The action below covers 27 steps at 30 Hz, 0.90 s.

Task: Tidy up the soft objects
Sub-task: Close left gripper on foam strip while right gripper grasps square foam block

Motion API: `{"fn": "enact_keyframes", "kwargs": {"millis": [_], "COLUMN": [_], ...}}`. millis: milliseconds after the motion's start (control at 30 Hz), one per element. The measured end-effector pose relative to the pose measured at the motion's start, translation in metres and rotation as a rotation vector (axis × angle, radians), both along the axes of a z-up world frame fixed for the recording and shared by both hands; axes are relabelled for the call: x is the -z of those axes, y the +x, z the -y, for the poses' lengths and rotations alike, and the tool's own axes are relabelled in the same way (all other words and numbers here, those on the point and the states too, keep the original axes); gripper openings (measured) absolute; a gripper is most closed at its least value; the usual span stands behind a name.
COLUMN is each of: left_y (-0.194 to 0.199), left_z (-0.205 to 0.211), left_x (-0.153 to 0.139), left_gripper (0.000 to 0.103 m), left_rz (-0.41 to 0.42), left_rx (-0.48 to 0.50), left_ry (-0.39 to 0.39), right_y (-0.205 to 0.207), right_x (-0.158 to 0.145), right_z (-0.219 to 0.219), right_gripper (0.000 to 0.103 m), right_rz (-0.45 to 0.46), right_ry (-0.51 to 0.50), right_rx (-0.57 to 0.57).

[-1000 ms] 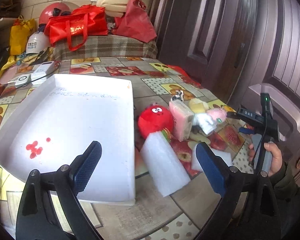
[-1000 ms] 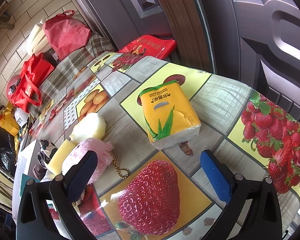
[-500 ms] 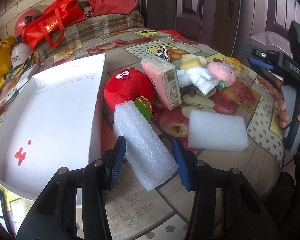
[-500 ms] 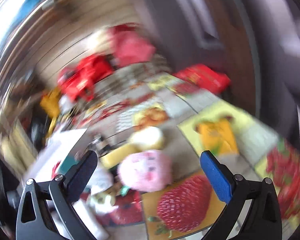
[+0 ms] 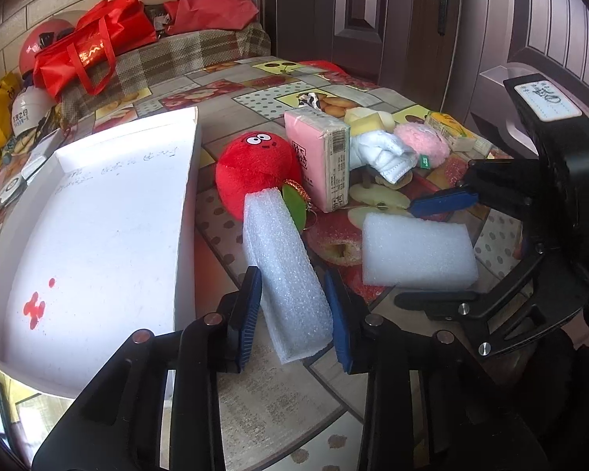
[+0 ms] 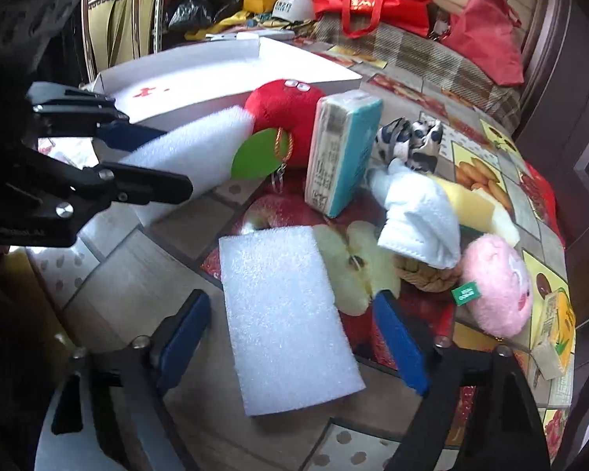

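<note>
My left gripper (image 5: 294,314) is shut on the near end of a long white foam block (image 5: 282,271), which leans against a red plush ball (image 5: 255,168). The same block (image 6: 192,149) shows in the right wrist view between the left gripper's fingers (image 6: 129,133). My right gripper (image 6: 290,345) is open and straddles a flat white foam pad (image 6: 286,314) lying on the table; the pad (image 5: 416,255) also shows in the left wrist view. A white open box (image 5: 98,235) lies to the left of the objects.
A pink tissue pack (image 5: 322,161) stands upright behind the block. Beside it lie a white glove (image 6: 416,212), a pink plush (image 6: 498,286), yellow sponges (image 6: 479,208) and a yellow tissue pack (image 6: 557,329). Red bags (image 5: 90,51) sit on the bench behind.
My left gripper moved in and closed on the long foam block. My right gripper swung left from the yellow tissue pack and now sits over the flat foam pad.
</note>
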<state>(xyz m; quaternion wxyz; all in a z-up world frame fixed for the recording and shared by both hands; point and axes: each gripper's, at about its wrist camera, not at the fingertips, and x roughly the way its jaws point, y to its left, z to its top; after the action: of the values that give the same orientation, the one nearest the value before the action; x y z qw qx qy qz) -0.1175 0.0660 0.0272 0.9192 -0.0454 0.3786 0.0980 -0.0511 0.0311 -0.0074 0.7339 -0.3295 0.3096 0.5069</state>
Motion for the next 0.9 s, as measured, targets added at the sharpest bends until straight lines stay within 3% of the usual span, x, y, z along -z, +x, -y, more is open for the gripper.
{"fn": "enact_keyframes", "kwargs": {"millis": [33,67,233,367,567,733,900], "left_y": [-0.001,-0.004,-0.015,-0.023,-0.051,-0.072,-0.079], "left_z": [0.0,0.0,0.006,0.008,-0.001,-0.021,-0.038], "left_x": [-0.001,-0.003,-0.013,-0.024,-0.039,-0.045,-0.045], "left_gripper": [0.025,0.019,0.019,0.019,0.019,0.019,0.019], "left_rz": [0.008,0.024,0.098,0.182,0.374,0.46,0.48], "left_rx": [-0.002,-0.005,0.002,-0.013,-0.111,-0.21,-0.277], "left_ry": [0.0,0.002,0.034,0.071,0.175,0.182,0.19], "right_y": [0.002,0.003,0.002,0.004,0.001,0.012,0.0], "right_x": [0.0,0.0,-0.01,-0.047,-0.082,-0.067,-0.066], "right_z": [0.0,-0.001,0.013,0.035,0.054,0.046,0.044], "right_gripper": [0.07,0.051,0.051,0.051,0.051,0.051,0.052], "right_rz": [-0.028,-0.061,-0.054,-0.01,0.182,0.18,0.168], "right_ry": [0.01,0.018,0.091,0.3,0.647,0.715,0.728], "right_rx": [-0.008,-0.023,-0.001,0.034,0.209,0.333,0.366]}}
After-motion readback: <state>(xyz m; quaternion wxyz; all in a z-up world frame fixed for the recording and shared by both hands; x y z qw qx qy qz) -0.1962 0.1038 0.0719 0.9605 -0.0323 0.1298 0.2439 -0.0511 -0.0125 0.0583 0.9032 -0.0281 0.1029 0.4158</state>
